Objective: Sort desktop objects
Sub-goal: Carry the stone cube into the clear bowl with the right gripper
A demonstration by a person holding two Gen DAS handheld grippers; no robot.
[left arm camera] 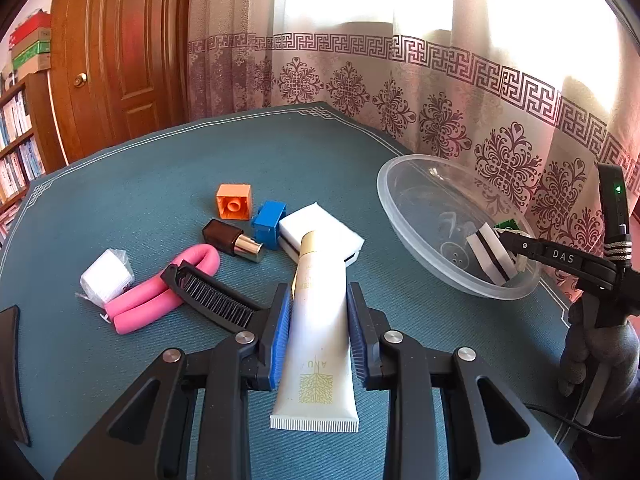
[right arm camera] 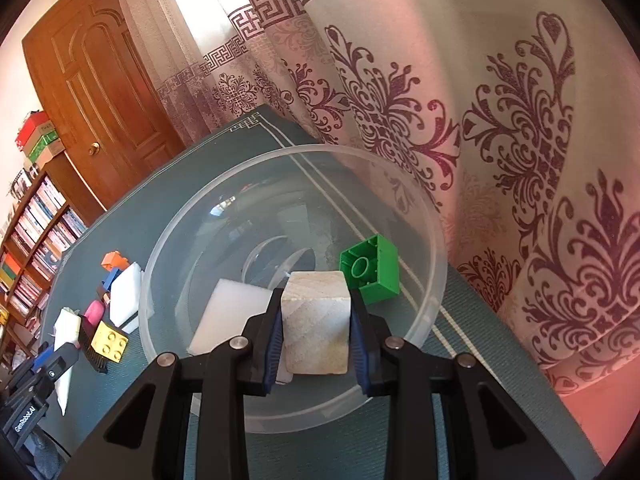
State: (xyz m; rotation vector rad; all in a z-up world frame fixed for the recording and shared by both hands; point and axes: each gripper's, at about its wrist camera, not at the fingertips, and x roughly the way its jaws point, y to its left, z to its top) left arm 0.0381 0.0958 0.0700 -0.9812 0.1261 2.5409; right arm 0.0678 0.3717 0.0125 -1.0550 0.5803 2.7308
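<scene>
Left wrist view. Left gripper (left arm camera: 318, 300): blue-padded jaws pinching a white squeeze tube with a gold shoulder and gold tree print (left arm camera: 316, 344), crimped end toward the camera, held above the table. Teal cloth-covered table with a white border line (left arm camera: 140, 184): bears, in a loose group, an orange plastic building block (left arm camera: 234, 202), a blue plastic building block (left arm camera: 269, 219), a white foam sponge with a dark underside (left arm camera: 320, 228), a brown lipstick with a gold collar (left arm camera: 233, 241), a bent pink foam roller (left arm camera: 160, 292), a white wrapped packet (left arm camera: 106, 282) touching the roller, and a black comb (left arm camera: 216, 298) lying across the roller. Clear plastic bowl (left arm camera: 404, 216): stands at the right, near the patterned curtain (left arm camera: 440, 92); holds a white sponge with a black stripe (left arm camera: 490, 254). Right gripper: reaches over the bowl's near rim, held by a grey-gloved hand (left arm camera: 592, 352); its grip cannot be told here. Brown wooden door (left arm camera: 120, 52) and bookshelf (left arm camera: 20, 144) behind.

Right wrist view. Right gripper (right arm camera: 316, 320): blue pads pressed against the sides of a pale beige stone-like cube (right arm camera: 316, 328), held over the clear plastic bowl. Inside the bowl: a green plastic building block (right arm camera: 372, 270) near the far right wall, and the white sponge beside the cube on its left. Left of the bowl on the table: a yellow studded building block (right arm camera: 110, 340) resting against the black comb, the white foam sponge, and the orange and blue blocks beyond.
</scene>
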